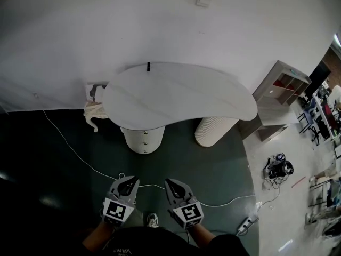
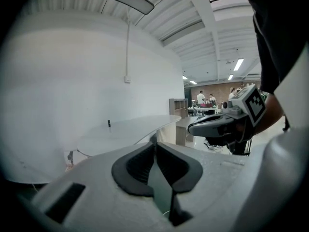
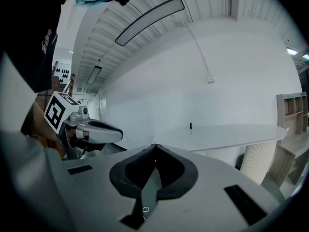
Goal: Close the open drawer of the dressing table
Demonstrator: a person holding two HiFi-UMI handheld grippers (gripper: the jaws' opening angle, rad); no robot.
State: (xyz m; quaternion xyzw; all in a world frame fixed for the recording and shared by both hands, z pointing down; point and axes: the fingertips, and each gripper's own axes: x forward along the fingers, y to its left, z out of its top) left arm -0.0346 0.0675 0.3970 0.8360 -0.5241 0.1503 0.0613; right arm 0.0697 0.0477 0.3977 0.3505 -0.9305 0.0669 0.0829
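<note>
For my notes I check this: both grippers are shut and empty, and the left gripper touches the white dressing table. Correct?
No. In the head view the left gripper hangs apart from the dressing table, over the dark floor. The rest is right.

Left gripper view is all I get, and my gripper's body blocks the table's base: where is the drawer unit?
Observer: In the head view, a white round drawer pedestal stands under the left end of the white curved tabletop.
Operator: Anything on the floor?
Observer: A thin white cable crosses the dark green floor near the tips of the left gripper and right gripper.
Operator: Does a drawer stick out?
Observer: From above, none visibly protrudes; three small knobs line its front.
</note>
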